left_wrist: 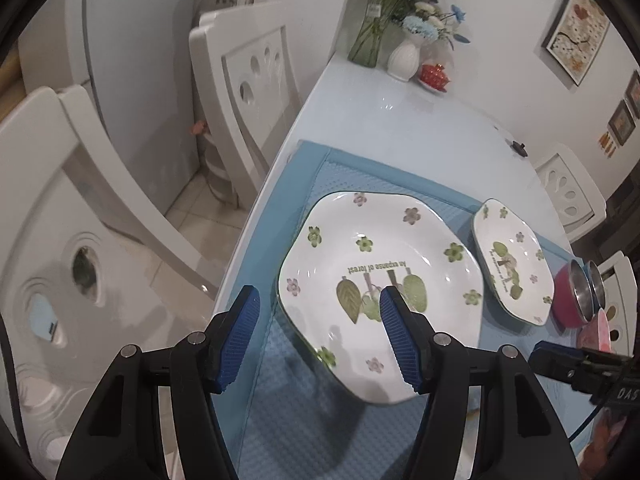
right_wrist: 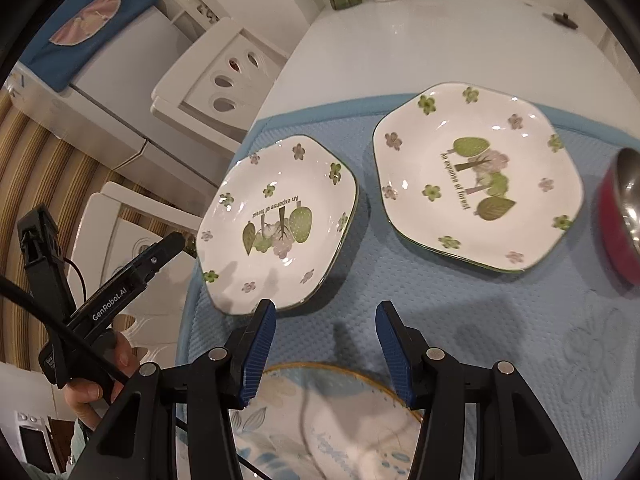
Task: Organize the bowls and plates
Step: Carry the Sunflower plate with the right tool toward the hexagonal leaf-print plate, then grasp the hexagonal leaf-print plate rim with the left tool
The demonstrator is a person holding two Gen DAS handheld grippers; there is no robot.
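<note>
Left wrist view: the left gripper [left_wrist: 320, 316] hangs with its blue-padded fingers spread wide and gripping nothing. One pad sits over the left edge of the table [left_wrist: 400, 120], the other over the middle of the near floral plate [left_wrist: 376, 292], a white hexagonal dish with green leaves and flowers that lies on the blue mat [left_wrist: 288, 420] close to the table's left edge. To its right, apart from it on the same mat, lies the far floral plate [left_wrist: 514, 260] of the same pattern. Just beyond that one, toward the right edge of the mat, stand a red bowl [left_wrist: 568, 300] with a steel inside and a blue bowl [left_wrist: 596, 280] nested close against it. At the table's far end stand a glass vase [left_wrist: 370, 36], a white vase [left_wrist: 404, 58] and a small red lidded pot [left_wrist: 434, 74].

Right wrist view: the right gripper [right_wrist: 326, 346] is likewise spread wide and empty, above bare mat [right_wrist: 500, 320]. Ahead to the left lies the near floral plate [right_wrist: 276, 224] at the mat's left edge; ahead to the right, the far floral plate [right_wrist: 476, 176]. The red bowl [right_wrist: 618, 216] tilts at the right. Directly under the gripper, at the near edge, lies a pale blue round plate [right_wrist: 320, 420] with a gold rim. The left gripper [right_wrist: 172, 244] shows at the left, just beside the near plate's rim.
</note>
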